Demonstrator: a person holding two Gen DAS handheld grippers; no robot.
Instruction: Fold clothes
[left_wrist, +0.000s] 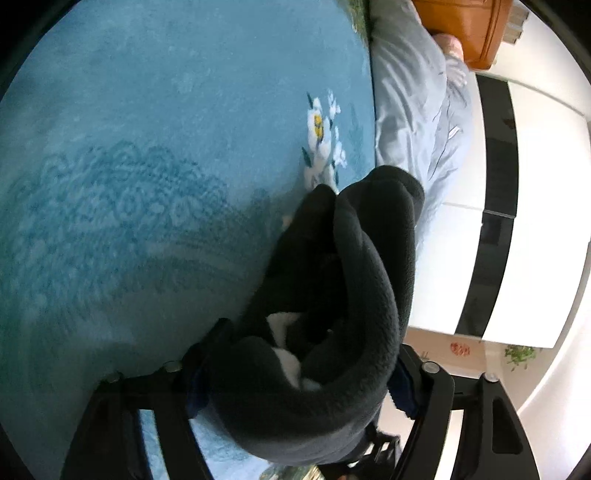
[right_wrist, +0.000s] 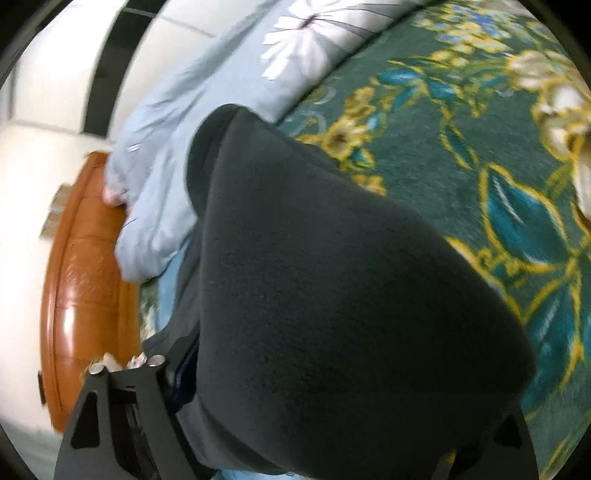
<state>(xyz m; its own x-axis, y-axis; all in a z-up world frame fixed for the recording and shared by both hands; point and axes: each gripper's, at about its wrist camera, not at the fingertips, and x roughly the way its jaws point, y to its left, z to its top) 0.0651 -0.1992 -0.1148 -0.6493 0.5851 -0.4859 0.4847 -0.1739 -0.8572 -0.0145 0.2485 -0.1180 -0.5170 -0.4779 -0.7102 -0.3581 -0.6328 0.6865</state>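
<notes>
Left hand-held gripper (left_wrist: 295, 398): pinched on a thick bunch of dark fleece (left_wrist: 332, 295). The fabric filled the gap between the two fingers and rolled forward away from them in heavy folds. A white patch (left_wrist: 288, 354) showed inside the folds, close to the fingers; what it was could not be told. A blue pad (left_wrist: 404, 391) lined the right finger where it met the cloth.

Ahead and left of this gripper lay the blue blanket (left_wrist: 147, 166), with a white flower motif (left_wrist: 321, 140) just beyond the far tip of the fleece. Ahead and right: a pale blue quilt (left_wrist: 417, 110), then an orange-brown headboard (left_wrist: 465, 26) and white wall panels with black strips (left_wrist: 498, 206).

Right hand-held gripper (right_wrist: 295, 424): fleece (right_wrist: 332, 277) draped over it and forward, covering most of the view. Only the left finger (right_wrist: 122, 398) was clear; the right one was mostly hidden under cloth. The fabric sat between the fingers, but whether they pressed it could not be told.

Right of this gripper, a dark green blanket (right_wrist: 443, 166) with yellow and teal floral print. Ahead and left, the quilt (right_wrist: 166, 147); further left, the headboard (right_wrist: 85, 277) against a white wall.

Both frames were slightly motion-blurred.
</notes>
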